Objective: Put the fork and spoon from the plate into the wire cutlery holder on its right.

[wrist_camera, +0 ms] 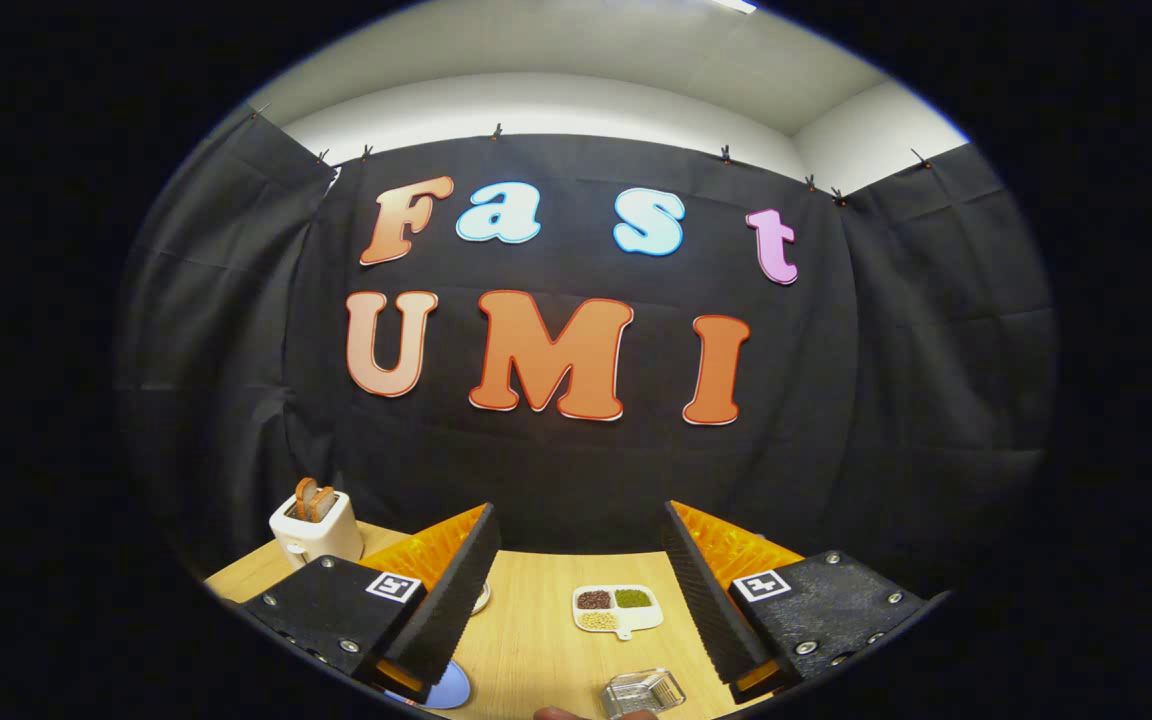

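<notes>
Wood-grain desk [536, 640] lies below a gripper [576, 590] held high and level, fingers spread wide w/ nothing between them, looking more at the booth's wall than at the work. That pose reads as a start or carry-over stance, not a grasp.

Between the fingers, farther out on the desk, sits a small white divided dish [617, 608] w/ three compartments: dark red-brown grains, green ones, pale ones. Nearer, just ahead of the right finger, a clear plastic container [642, 692] is partly cut off; contents can't be told. By the left finger a blue round object [451, 688] peeks out, poss. the plate's rim, but too little shows to be sure. A pale rounded object [481, 598] is mostly hidden behind that finger.

Beyond the left finger, near the desk's back corner, a white toaster [314, 528] holds two bread slices [313, 498] upright in its slots.

Fork, spoon and wire holder can't be made out; they probably lie lower and closer, so the gripper would need to tip down first.
</notes>
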`<state>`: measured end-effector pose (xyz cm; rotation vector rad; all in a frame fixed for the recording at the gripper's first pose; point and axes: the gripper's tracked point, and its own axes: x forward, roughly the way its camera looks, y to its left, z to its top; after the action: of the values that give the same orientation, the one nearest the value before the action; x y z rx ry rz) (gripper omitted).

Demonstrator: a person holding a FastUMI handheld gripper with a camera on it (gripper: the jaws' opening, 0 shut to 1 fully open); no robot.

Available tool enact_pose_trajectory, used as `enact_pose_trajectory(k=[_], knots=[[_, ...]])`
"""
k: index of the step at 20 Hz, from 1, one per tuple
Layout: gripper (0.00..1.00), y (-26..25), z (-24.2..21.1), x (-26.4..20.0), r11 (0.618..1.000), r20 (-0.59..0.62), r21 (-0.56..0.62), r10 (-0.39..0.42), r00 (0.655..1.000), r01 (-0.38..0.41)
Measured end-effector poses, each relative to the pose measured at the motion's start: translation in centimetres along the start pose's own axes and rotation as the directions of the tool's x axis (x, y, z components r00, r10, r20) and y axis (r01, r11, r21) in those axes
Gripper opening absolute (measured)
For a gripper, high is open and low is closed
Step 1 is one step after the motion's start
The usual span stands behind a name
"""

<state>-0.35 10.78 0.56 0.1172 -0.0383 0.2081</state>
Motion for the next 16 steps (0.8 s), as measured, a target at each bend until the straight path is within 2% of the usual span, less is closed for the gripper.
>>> enact_pose_trajectory(k=[5,7,10,13,16], knots=[[0.97,4.8,-5.1,0.3,0.994,-0.176,-0.030,0.096,0.980,-0.103],[0.98,6.6,-6.2,0.3,0.990,-0.210,-0.033,0.126,0.970,-0.136],[0.98,8.9,-9.4,-0.1,0.980,-0.310,-0.048,0.168,0.936,-0.191],[0.98,11.3,-13.5,-0.9,0.969,-0.453,-0.027,0.207,0.867,-0.245],[0.97,13.4,-17.8,-2.3,0.959,-0.597,0.017,0.236,0.766,-0.282]])
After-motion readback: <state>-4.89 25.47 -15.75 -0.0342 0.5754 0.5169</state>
